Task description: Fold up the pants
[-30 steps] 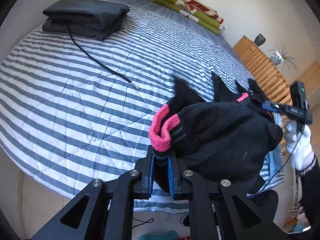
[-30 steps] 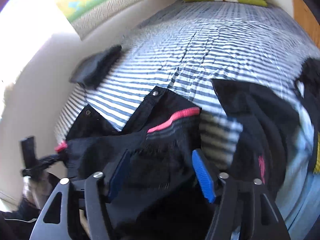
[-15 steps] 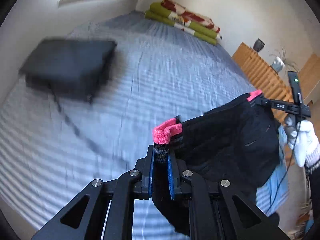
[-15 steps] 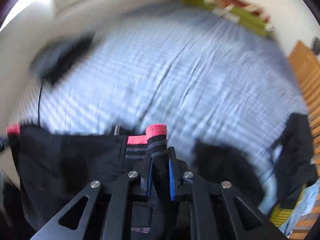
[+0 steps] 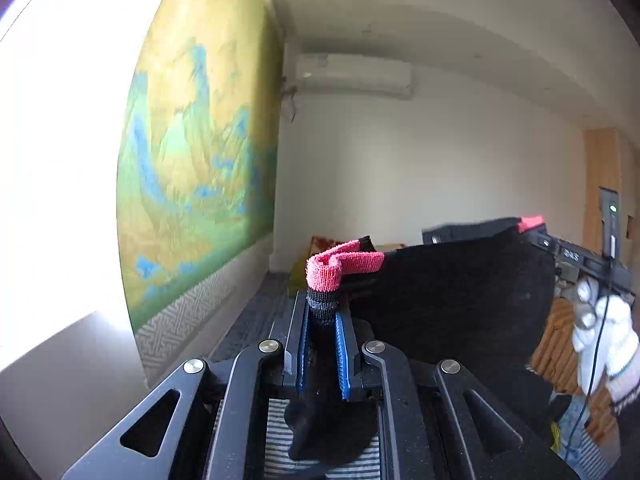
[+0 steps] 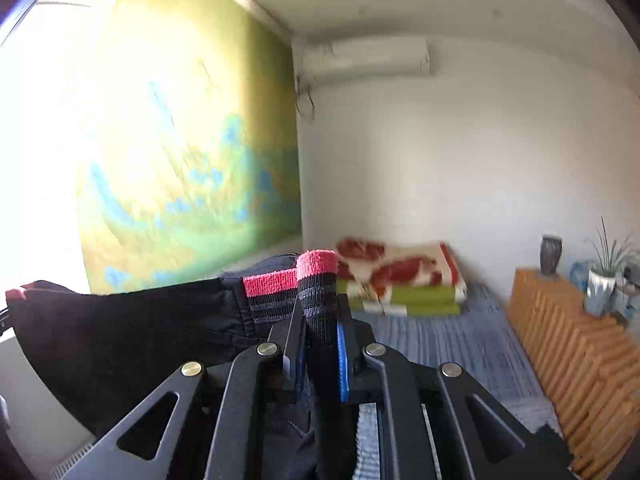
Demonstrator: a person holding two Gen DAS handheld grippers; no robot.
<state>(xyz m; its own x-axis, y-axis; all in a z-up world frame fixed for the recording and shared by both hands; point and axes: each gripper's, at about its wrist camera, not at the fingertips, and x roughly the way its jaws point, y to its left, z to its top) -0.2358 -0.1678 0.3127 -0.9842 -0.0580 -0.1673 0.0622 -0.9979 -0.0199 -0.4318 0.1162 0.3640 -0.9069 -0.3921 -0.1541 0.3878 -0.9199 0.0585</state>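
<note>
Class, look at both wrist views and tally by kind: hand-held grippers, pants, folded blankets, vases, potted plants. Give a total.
Hand-held grippers: 2, left hand-held gripper and right hand-held gripper
Pants: 1
Folded blankets: 1 stack
Vases: 1
Potted plants: 1
Total: 6

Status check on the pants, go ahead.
Left gripper shut on pants waistband. Right gripper shut on the other waistband end. Pants lifted, stretched between them. Nothing in the way.

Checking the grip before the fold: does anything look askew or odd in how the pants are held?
Nothing is damaged. The black pants hang stretched between the left gripper and right gripper, each shut on the pink-edged waistband. The band is bunched and folded over at both grips, not flat.
</note>
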